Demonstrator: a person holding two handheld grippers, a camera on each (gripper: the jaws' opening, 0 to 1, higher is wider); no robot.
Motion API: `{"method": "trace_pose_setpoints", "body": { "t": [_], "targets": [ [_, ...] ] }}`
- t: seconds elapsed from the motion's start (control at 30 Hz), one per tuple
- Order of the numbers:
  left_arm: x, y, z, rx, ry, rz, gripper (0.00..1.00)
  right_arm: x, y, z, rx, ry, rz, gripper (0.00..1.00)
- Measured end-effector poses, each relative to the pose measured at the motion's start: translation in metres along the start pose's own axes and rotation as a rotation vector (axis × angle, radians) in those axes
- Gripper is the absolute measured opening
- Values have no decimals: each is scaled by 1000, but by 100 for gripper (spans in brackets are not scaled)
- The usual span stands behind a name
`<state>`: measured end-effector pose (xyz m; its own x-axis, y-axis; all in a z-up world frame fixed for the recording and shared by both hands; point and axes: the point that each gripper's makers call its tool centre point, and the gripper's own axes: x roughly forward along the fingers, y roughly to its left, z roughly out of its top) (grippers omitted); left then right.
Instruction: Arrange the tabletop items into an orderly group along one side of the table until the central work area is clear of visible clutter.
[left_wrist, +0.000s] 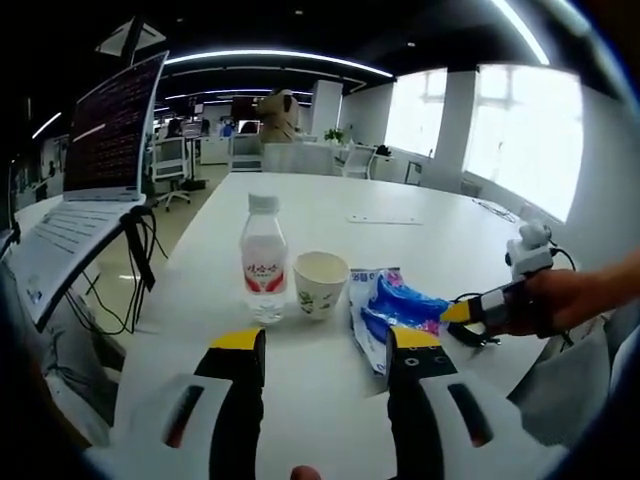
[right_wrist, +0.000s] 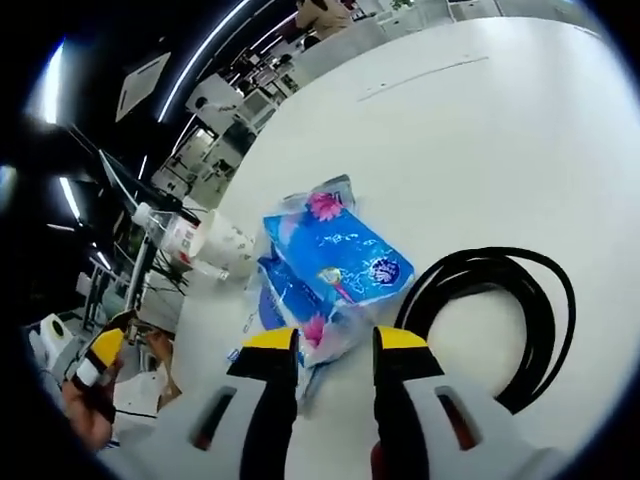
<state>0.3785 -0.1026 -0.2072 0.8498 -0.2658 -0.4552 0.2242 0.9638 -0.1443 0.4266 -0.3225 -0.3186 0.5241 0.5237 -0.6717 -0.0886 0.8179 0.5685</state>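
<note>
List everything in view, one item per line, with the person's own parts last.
water bottle: one, clear with a red label, upright left of the cup
paper cup: one, white, upright between the bottle and the pack
tissue pack: one, blue, lying just ahead of the right tool
cable: one, black, coiled right of the pack
laptop: one, open, at the table's left edge
table: one, white
left tool: open, nothing between the jaws
right tool: open, jaws at the pack's near end

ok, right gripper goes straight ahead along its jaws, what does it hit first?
Most likely the blue tissue pack: the right gripper is open, and the pack's near edge lies just past its tips, between them. The black cable lies off to the side. Depth is uncertain.
</note>
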Motion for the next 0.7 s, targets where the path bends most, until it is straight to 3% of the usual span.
{"method": "trace_pose_setpoints", "body": {
  "t": [0.43,0.53,0.7],
  "targets": [
    [-2,2,-3,-4,2,4,48,2,-8,-3,34,4,-11,16],
    [-1,1,-3,-7,3,2,48,0,-9,-3,18,-4,-15,5],
    [0,-1,-6,-8,7,-2,48,-3,-11,-5,13,-3,-10,3]
  ]
}}
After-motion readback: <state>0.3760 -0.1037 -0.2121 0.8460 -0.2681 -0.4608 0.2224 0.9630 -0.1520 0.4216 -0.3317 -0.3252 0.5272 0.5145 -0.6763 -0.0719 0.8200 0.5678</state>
